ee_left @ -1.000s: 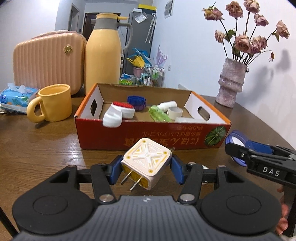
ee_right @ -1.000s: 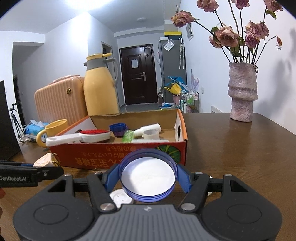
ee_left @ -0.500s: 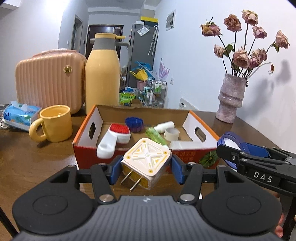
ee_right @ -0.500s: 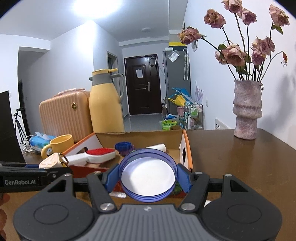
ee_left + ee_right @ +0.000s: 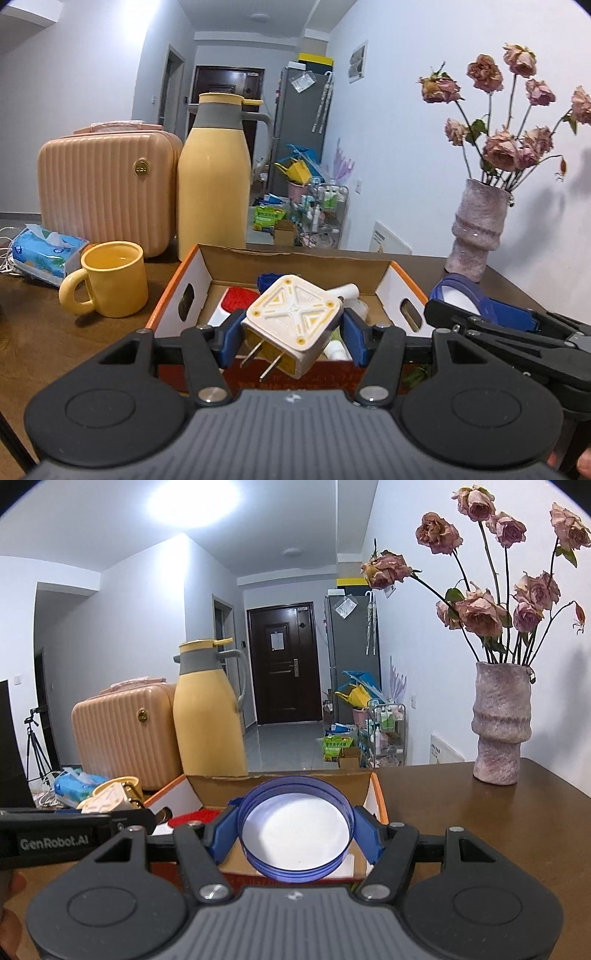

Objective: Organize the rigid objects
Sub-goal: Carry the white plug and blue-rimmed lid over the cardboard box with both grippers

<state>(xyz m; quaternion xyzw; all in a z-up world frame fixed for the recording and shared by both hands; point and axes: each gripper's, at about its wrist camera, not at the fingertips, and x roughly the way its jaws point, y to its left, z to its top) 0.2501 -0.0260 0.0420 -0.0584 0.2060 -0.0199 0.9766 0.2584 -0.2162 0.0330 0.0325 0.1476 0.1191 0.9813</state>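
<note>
box contents: in the left wrist view the plug adapter [image 5: 293, 323] held in the left tool [image 5: 291, 332] covers most of what lies in the cardboard box [image 5: 402, 291]; only a red patch and bits of white show beside it.
box front wall: largely behind both tool bodies; its print is unreadable.
blue lid [image 5: 294, 832]: in the right tool [image 5: 295, 836] it blocks the box interior behind it.
yellow mug [image 5: 118, 786]: left of the box, mostly hidden by the adapter.
flowers [image 5: 570, 530]: cut by the right edge.
</note>
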